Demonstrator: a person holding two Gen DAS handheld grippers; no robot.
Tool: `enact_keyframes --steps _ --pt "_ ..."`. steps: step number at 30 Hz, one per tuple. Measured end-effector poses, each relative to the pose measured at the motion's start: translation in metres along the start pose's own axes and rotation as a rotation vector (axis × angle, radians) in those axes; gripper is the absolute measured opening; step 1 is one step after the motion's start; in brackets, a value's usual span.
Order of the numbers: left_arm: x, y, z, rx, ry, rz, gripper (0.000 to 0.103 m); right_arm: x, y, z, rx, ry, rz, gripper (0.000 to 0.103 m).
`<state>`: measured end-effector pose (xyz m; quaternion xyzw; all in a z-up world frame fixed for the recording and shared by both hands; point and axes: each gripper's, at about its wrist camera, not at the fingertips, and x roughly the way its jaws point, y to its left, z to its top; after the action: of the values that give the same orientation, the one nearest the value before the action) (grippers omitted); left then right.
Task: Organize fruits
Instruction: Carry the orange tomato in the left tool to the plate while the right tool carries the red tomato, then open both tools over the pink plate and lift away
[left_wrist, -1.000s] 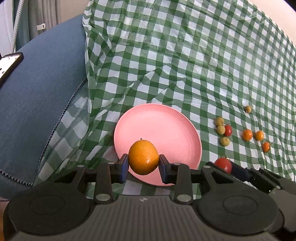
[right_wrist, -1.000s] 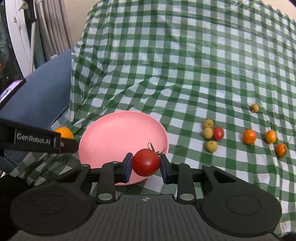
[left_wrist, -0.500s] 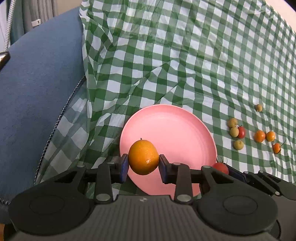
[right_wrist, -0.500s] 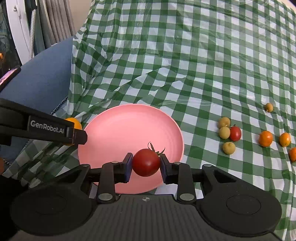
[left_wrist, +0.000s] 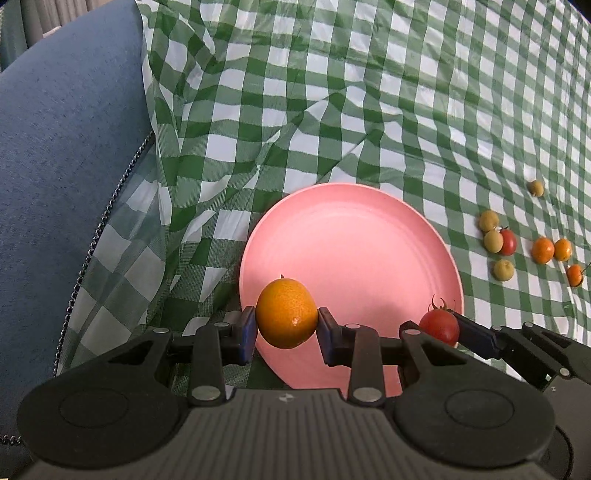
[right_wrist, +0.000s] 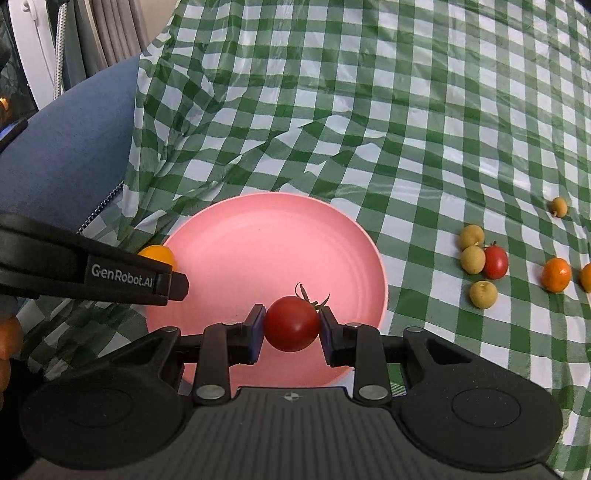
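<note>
Two claws, each clamped on one fruit. Left claw (left_wrist: 287, 330): blue pads pressed against both sides of an orange (left_wrist: 286, 313), jaws parted only as wide as the fruit. The orange hangs over the near-left edge of a pink plate (left_wrist: 351, 236); whether it touches the plate cannot be told. Right claw (right_wrist: 291, 334): jaws nearly closed, pinching a red tomato (right_wrist: 291, 323) with a green stem on top. The tomato sits over the near part of the same plate.

From the left wrist view, the right claw comes in from the lower right, its tomato at the plate's near-right rim. From the right wrist view, the left claw's black finger with white lettering crosses in from the left, the orange partly hidden behind it at the plate's left rim.

Plate holds nothing resting on it. It lies on a wrinkled green-and-white checked cloth (left_wrist: 369, 92) covering the surface.

Right of the plate, loose fruit on the cloth: three yellow-green berries (right_wrist: 472, 259) clustered with a second red tomato (right_wrist: 495, 262) touching one of them. Further right, small orange fruits (right_wrist: 556, 274), well apart from the plate. One more yellowish berry (right_wrist: 559, 206) lies alone beyond them.

Left of the cloth, a blue cushion (left_wrist: 55, 147) with a chain-like trim along its edge.
</note>
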<state>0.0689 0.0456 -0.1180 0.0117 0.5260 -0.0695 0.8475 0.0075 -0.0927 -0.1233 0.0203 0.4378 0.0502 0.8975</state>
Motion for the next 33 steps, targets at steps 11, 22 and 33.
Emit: enact_keyframes --steps 11,22,33 --pt "-0.007 0.001 0.005 0.015 -0.092 0.082 0.102 0.006 0.001 0.01 0.014 -0.011 0.013 0.063" --pt "-0.033 0.002 -0.023 0.038 -0.078 0.137 0.103 -0.039 0.01 -0.012 -0.004 0.01 -0.005 0.098" --pt "-0.097 0.004 -0.078 0.042 -0.132 0.184 0.103 -0.119 0.029 -0.042 -0.132 -0.087 -0.048 0.102"
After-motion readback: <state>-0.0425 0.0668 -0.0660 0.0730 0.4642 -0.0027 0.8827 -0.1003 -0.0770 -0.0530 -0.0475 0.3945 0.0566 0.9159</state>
